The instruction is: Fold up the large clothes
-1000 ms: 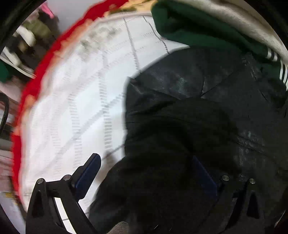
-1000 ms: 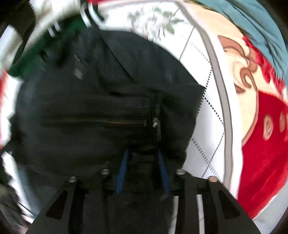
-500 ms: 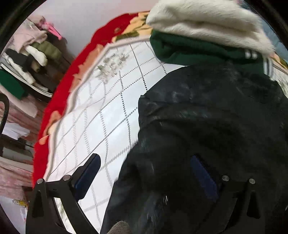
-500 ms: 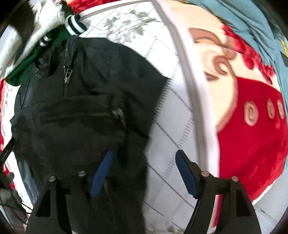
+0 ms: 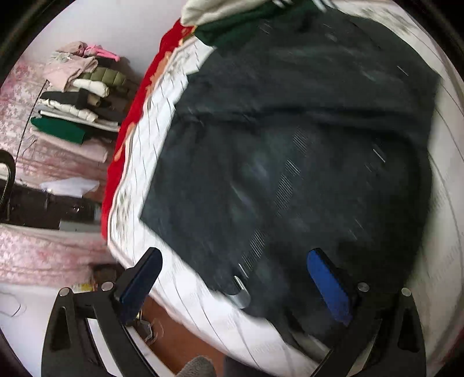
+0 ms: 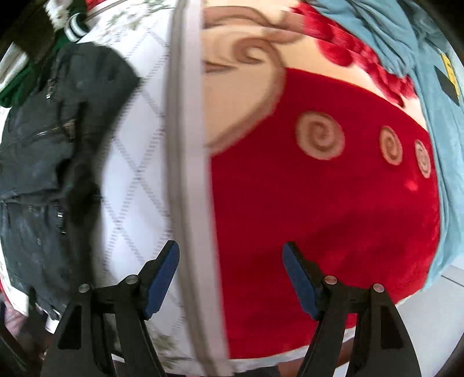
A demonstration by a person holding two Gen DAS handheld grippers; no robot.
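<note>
Jacket: black jacket (image 5: 290,139) lies flat on the white quilt (image 5: 162,145) of the bed. It fills the middle of the left view. In the right view it sits at 9 o'clock.
Left claw: left claw (image 5: 235,278) is wide apart and holds nothing. Its blue pads hang above the near hem of the jacket.
Right claw: right claw (image 6: 232,278) is wide apart too, and empty. It points at the red blanket (image 6: 319,208), well apart from the jacket.
Other clothes: green striped top (image 5: 240,26) and a fluffy cream one touch the jacket's far edge at 12 o'clock. A light blue cloth (image 6: 429,87) lies at 2 o'clock in the right view.
Stage: my guess is one fold is down and both claws have let go.
Trouble one: jacket looks thick and stiff, so the fold may spring open with nothing pressing on it.
Trouble two: near hem is close to the bed's edge. A tug this way could slide the jacket off.
Trouble three: a pinch may catch the quilt as well and drag it up.
Trouble four: pushing the jacket away could bunch it into the green top.
Blur: both views are smeared, so zips and seams are hard to make out.
</note>
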